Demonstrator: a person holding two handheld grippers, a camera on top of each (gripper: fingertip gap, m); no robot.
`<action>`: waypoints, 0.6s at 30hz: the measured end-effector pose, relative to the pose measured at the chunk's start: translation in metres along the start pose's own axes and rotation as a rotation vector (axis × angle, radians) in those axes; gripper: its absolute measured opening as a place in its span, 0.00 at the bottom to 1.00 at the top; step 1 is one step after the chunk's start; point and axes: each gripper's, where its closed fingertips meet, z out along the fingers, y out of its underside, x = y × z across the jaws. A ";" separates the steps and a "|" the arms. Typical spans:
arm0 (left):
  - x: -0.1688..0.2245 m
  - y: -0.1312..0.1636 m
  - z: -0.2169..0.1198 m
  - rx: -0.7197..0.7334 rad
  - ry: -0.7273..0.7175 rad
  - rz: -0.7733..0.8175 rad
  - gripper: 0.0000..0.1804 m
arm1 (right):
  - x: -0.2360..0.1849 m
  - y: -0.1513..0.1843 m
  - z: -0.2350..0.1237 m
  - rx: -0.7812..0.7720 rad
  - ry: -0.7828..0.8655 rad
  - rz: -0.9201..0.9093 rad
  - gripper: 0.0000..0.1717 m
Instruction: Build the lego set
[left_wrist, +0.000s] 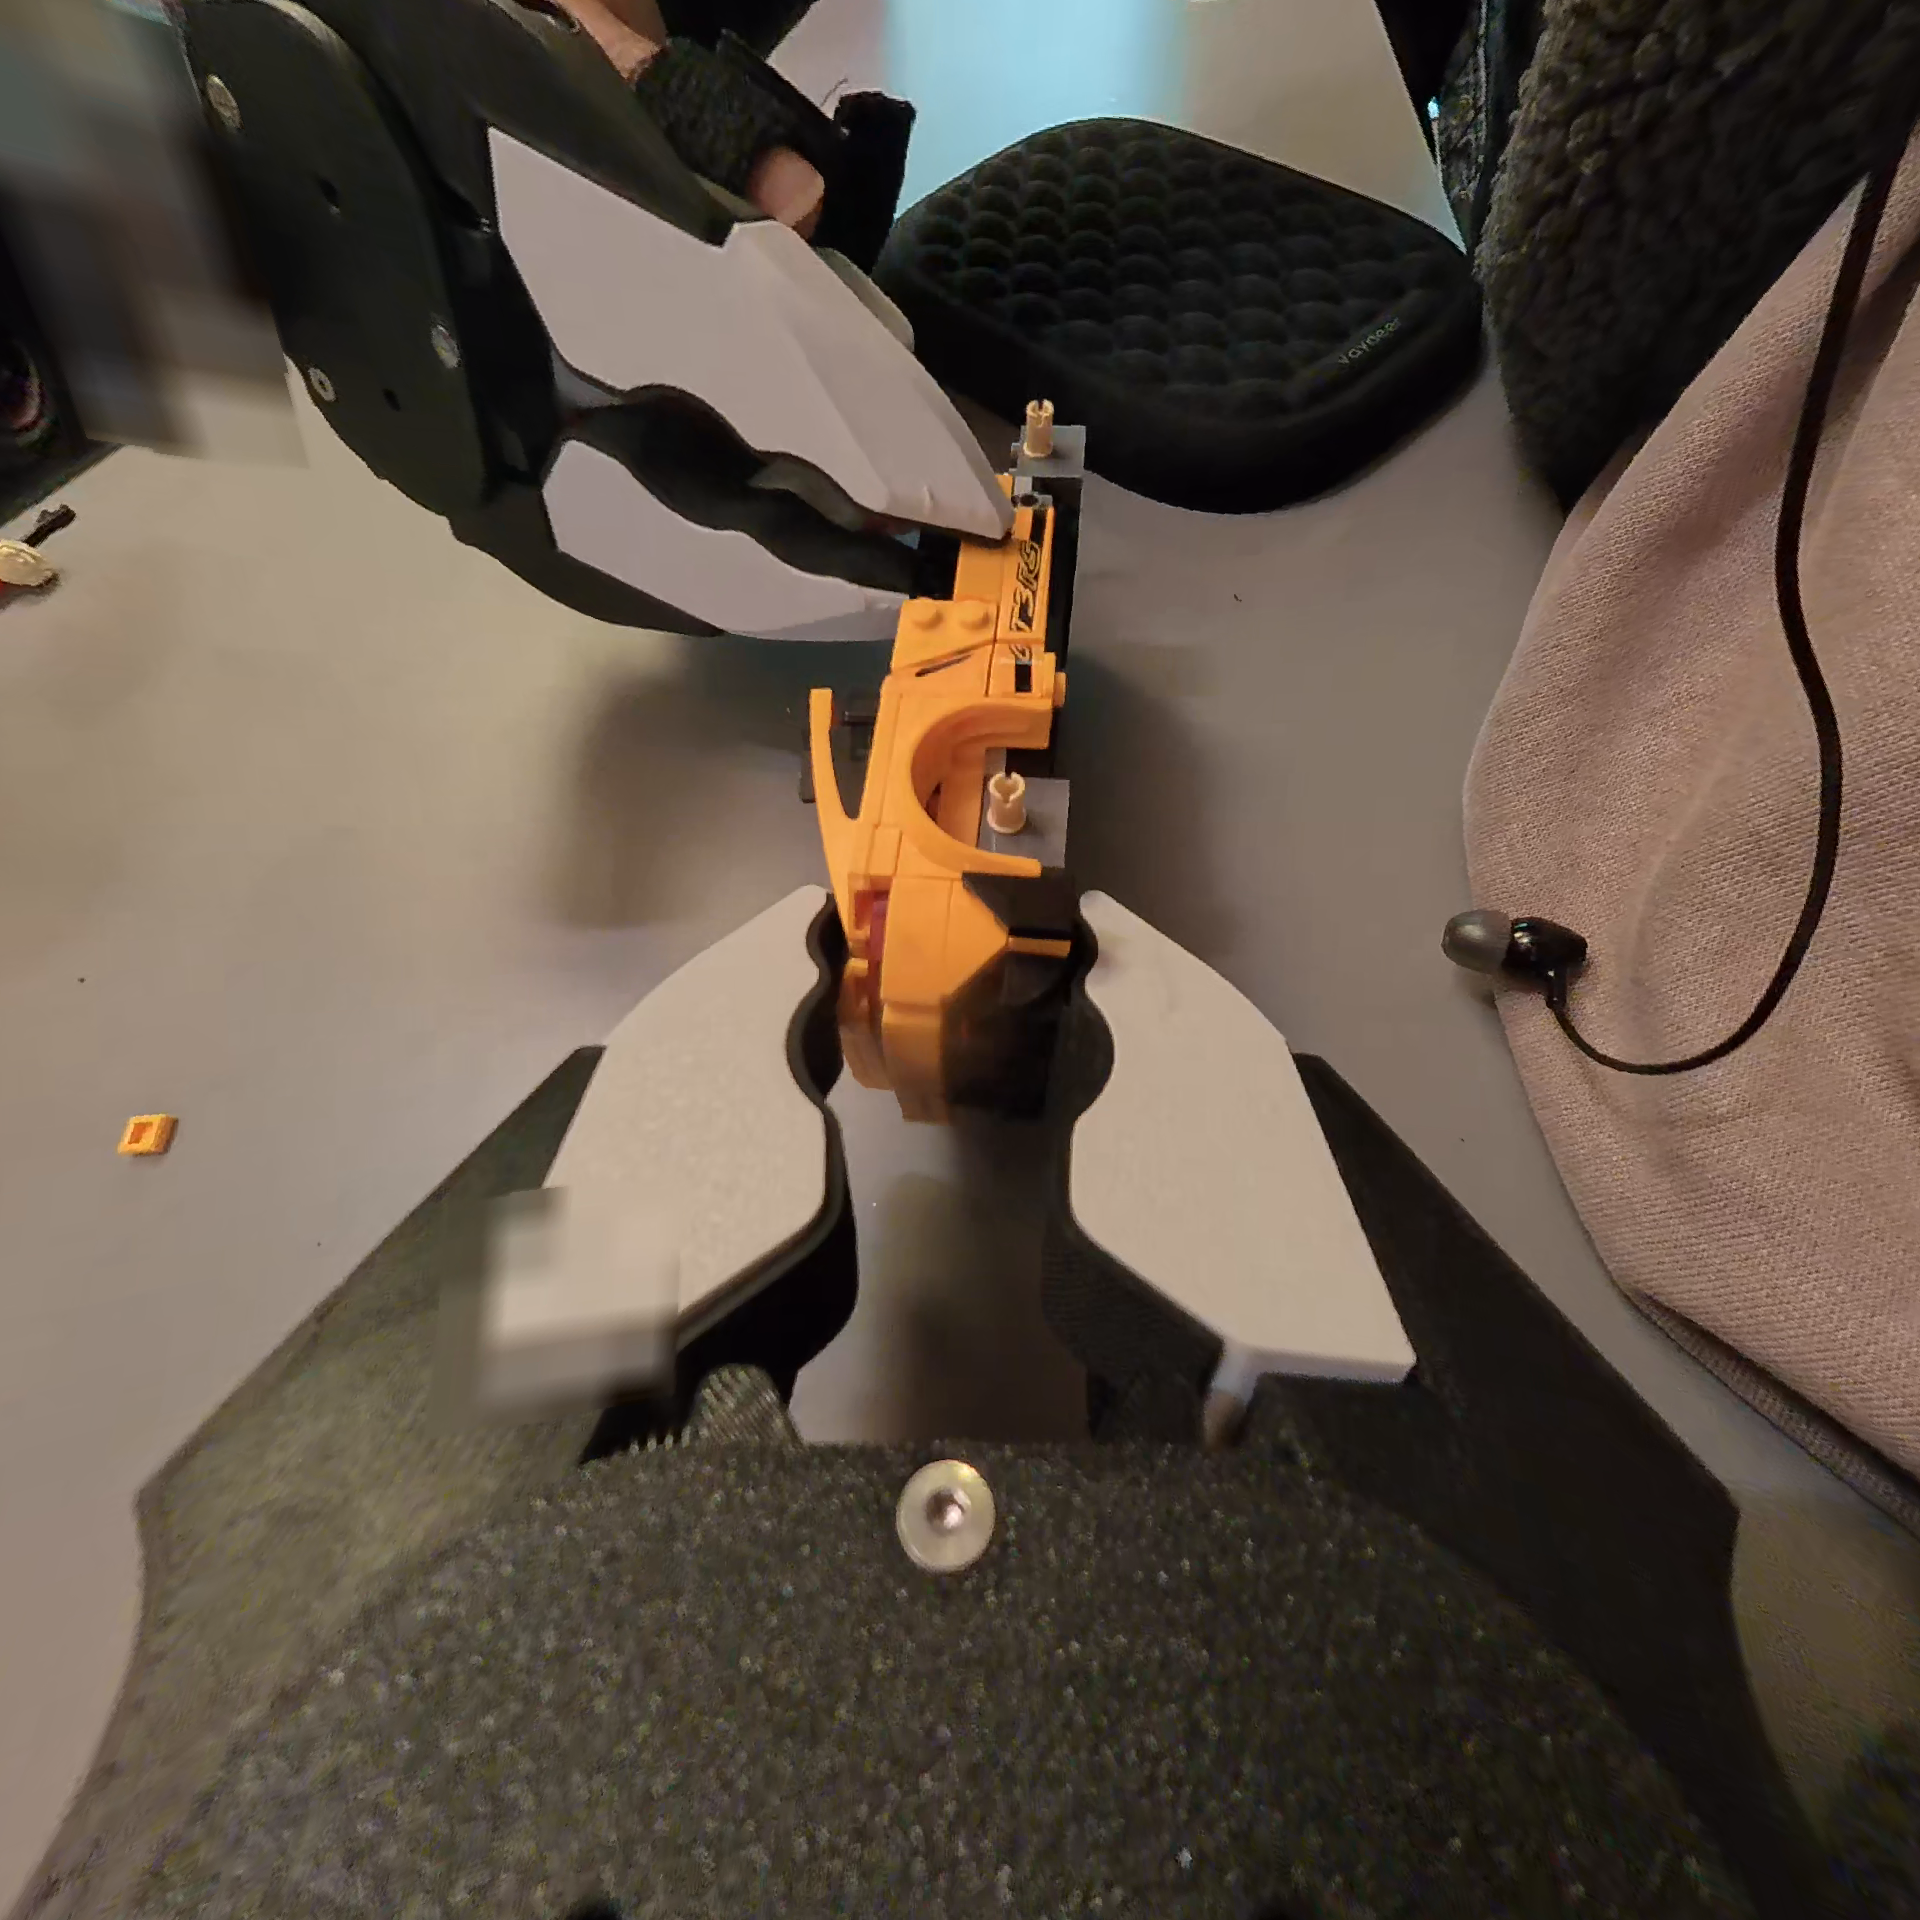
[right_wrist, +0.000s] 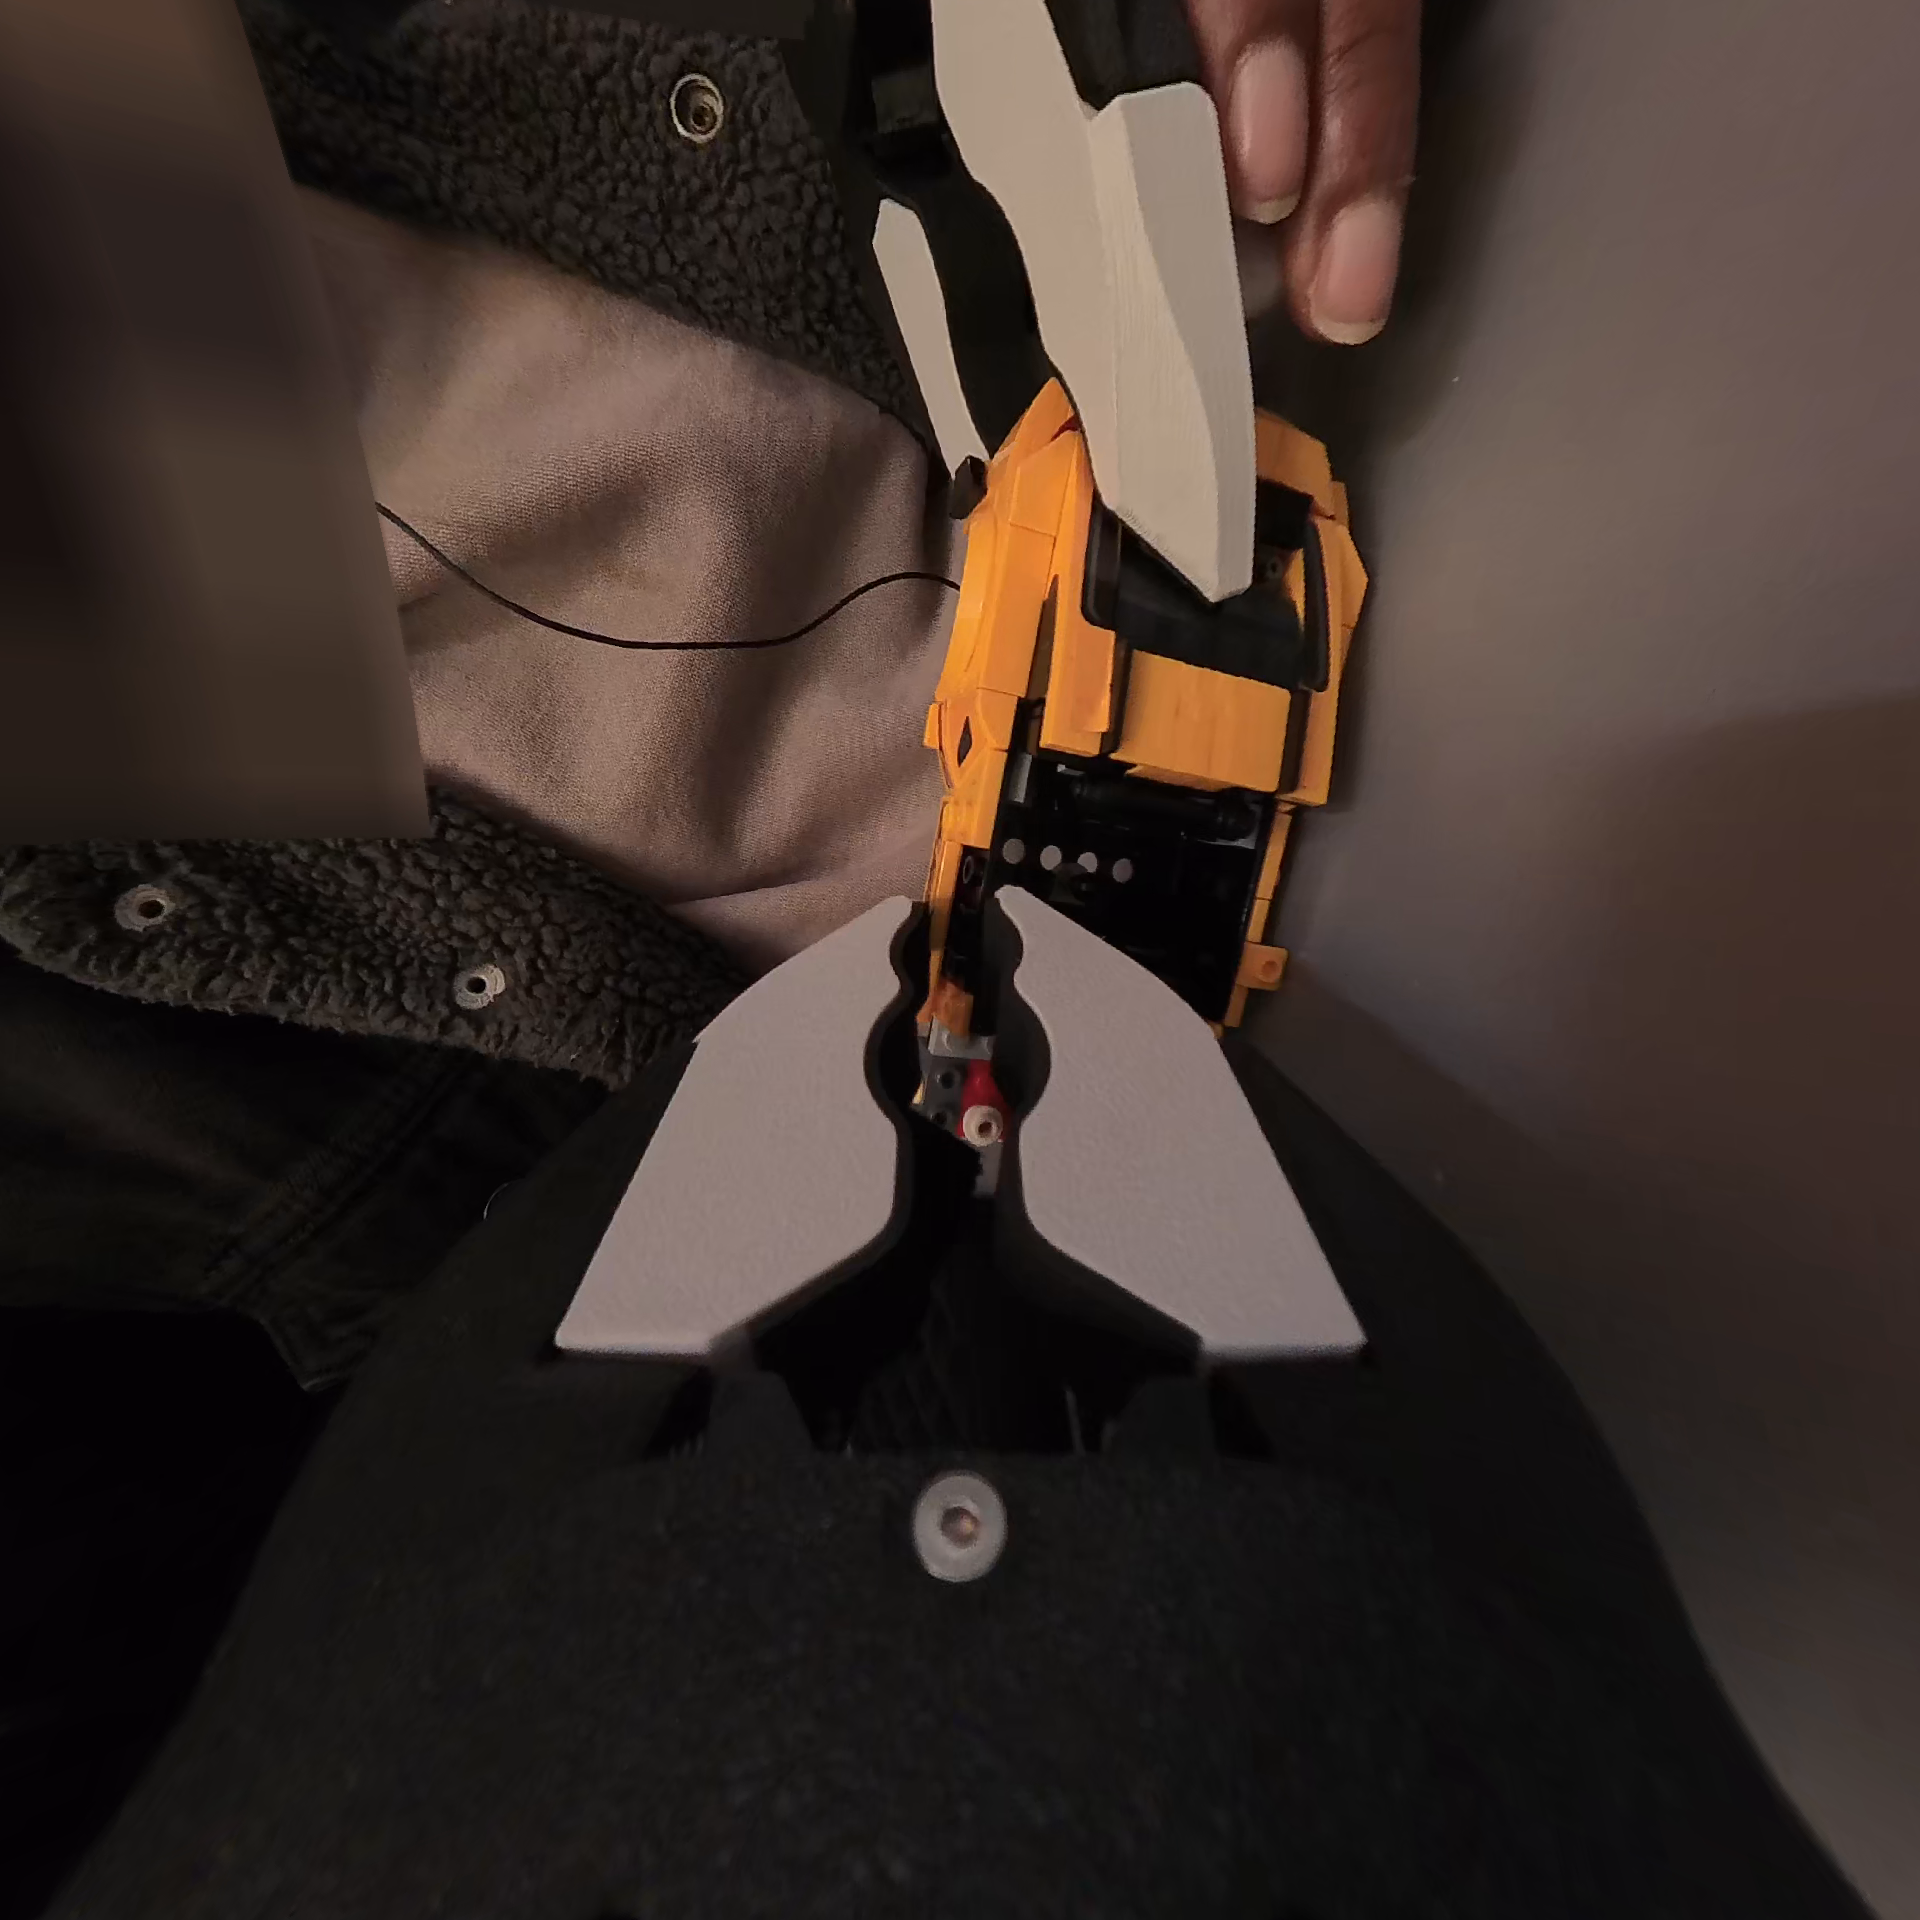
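- The grey surface (left_wrist: 312, 883) stretches under everything, with my beige top (left_wrist: 1704, 831) and dark fleecy jacket (left_wrist: 1662, 208) crowding in at its right edge
- A black honeycomb-textured cushion (left_wrist: 1174, 312) lies on the surface beyond the toy, near but apart from it
- The orange and black brick-built car (left_wrist: 966, 790) is tipped on its side between my two claws, its wheel arch facing up and no wheels on its tan axle pins
- My left claw (left_wrist: 951, 935) is partly open and clamped across one end of the car, grey pads pressed to the orange body on one side and the black underside on the other
- My right claw (right_wrist: 956, 935) is nearly closed, pinching the thin orange and black side wall at the car's other end; in the left wrist view it comes in from the upper left
- A black earbud (left_wrist: 1507, 945) on a thin cable rests at the hem of my top
- A small orange brick piece (left_wrist: 148, 1135) lies alone on the surface, well left of the car
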 end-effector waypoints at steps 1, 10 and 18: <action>0.000 0.000 0.000 0.000 0.001 0.001 0.22 | 0.000 0.000 0.000 0.000 -0.003 -0.001 0.06; 0.000 -0.002 -0.002 0.000 -0.058 0.134 0.22 | -0.002 0.001 0.004 -0.025 0.068 -0.064 0.06; 0.000 -0.002 -0.004 -0.016 -0.121 0.267 0.22 | -0.003 0.003 0.007 -0.045 0.156 -0.082 0.05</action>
